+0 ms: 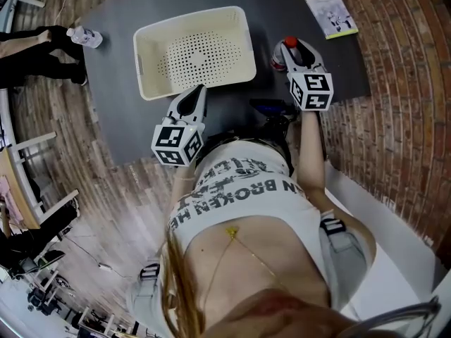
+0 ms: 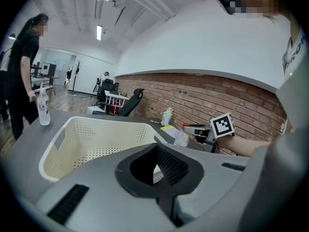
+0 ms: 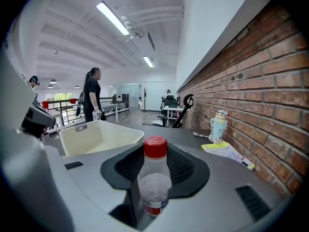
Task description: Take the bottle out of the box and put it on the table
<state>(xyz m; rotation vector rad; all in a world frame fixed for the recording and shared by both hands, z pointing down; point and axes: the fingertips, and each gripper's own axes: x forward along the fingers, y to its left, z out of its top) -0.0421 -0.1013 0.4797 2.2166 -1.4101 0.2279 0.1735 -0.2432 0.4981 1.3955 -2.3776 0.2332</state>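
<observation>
The cream perforated box (image 1: 194, 20) stands on the dark table (image 1: 282, 13) with nothing inside. Just right of it, a clear bottle with a red cap (image 1: 289, 42) stands upright between the jaws of my right gripper (image 1: 291, 49). In the right gripper view the bottle (image 3: 154, 178) fills the gap and both pads press its sides; its base is hidden. My left gripper (image 1: 199, 90) hovers at the box's near rim. In the left gripper view its jaws (image 2: 157, 167) stand slightly apart and hold nothing, with the box (image 2: 96, 124) behind them.
A second bottle (image 1: 86, 36) stands at the table's far left corner beside a person in black (image 1: 35, 55). A booklet (image 1: 328, 9) and a small figurine (image 3: 218, 125) sit at the far right, by the brick wall (image 3: 270, 81).
</observation>
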